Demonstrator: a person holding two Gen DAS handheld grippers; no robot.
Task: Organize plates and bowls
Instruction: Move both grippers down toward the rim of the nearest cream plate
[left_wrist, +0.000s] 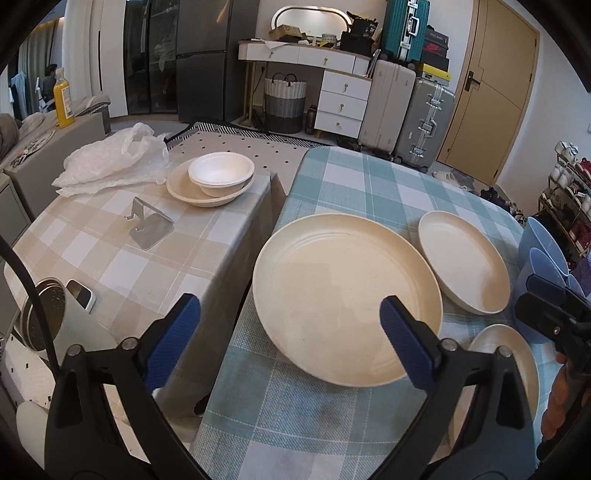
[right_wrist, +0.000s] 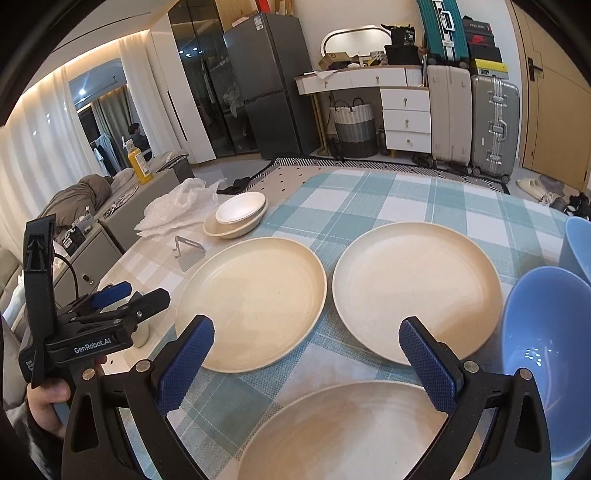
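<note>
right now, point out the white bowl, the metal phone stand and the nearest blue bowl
white bowl (left_wrist: 221, 170), left wrist view, inner bottom
metal phone stand (left_wrist: 153, 229), left wrist view, flat base
nearest blue bowl (right_wrist: 543, 343), right wrist view, inside wall

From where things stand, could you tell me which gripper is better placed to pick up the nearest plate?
Probably the right gripper: its open fingers hang just above the nearest plate. The left gripper faces the far-left plate instead.
</note>
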